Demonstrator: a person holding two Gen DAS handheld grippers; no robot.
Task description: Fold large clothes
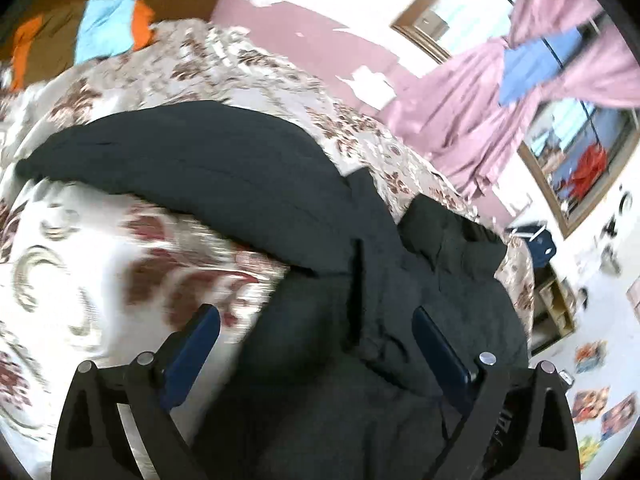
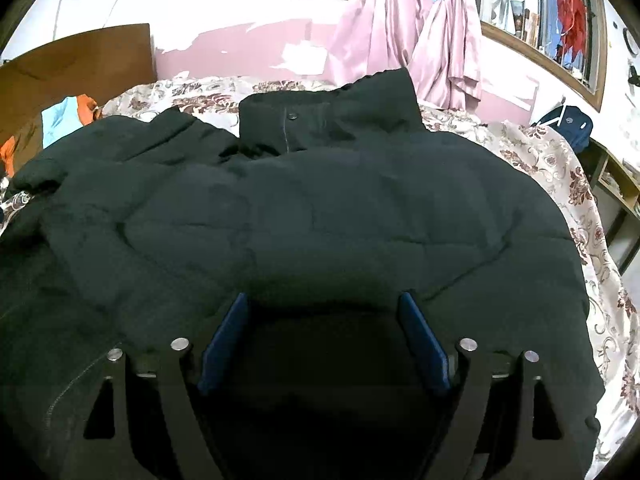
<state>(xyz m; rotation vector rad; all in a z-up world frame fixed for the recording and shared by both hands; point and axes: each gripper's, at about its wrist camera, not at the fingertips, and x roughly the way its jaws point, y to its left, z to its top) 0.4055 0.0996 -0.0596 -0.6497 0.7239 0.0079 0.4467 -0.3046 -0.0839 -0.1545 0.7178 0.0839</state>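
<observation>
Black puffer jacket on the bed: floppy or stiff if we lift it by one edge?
The black puffer jacket would probably sag and drape: its sleeve lies limp on the floral bedspread. Quilted padding suggests bulky but light. The collar stands upright, so likely stiffer.

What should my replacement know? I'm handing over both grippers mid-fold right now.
Left gripper: open, nothing held, above the black padded jacket by its sleeve.
Right gripper: open, empty, over the jacket body.
Jacket lies front up on the floral bedspread, collar toward the far wall, one sleeve stretched out sideways.
Done: jacket spread out.
Left: sleeves and body look unfolded; fold them in.
</observation>
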